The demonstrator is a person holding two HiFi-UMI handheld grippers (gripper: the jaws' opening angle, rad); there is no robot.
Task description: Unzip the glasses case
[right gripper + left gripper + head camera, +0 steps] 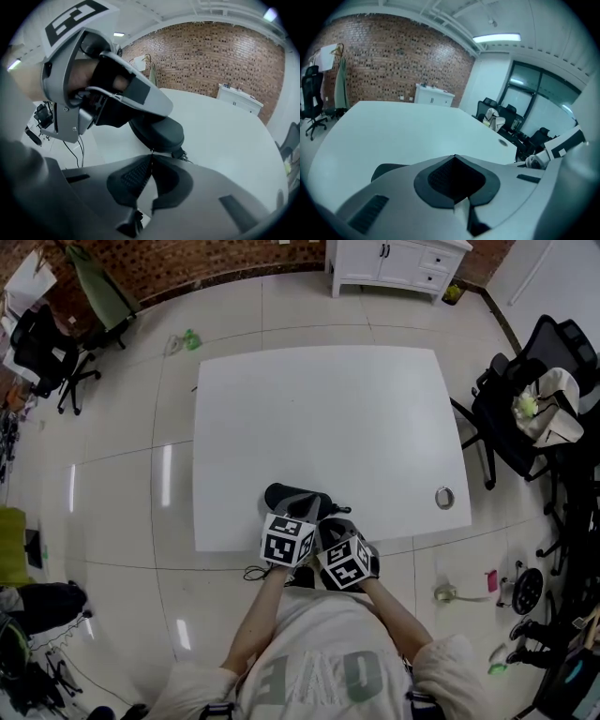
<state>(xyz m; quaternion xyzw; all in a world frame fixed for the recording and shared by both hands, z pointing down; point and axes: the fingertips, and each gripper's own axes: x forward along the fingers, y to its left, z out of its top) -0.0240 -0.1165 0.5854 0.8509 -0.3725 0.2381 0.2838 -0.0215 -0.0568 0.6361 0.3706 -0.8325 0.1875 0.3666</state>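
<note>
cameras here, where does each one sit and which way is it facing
Left gripper view: rides on the left gripper, looks along its shut jaws across the table to the brick wall.
Right gripper view: rides on the right gripper, looks over its shut jaws at the glasses case; left gripper and hand show upper left.
Head view: on the person's head, looks steeply down at the table; arms, shirt and both grippers show.
Shared: the head and right gripper views both show the glasses case.
</note>
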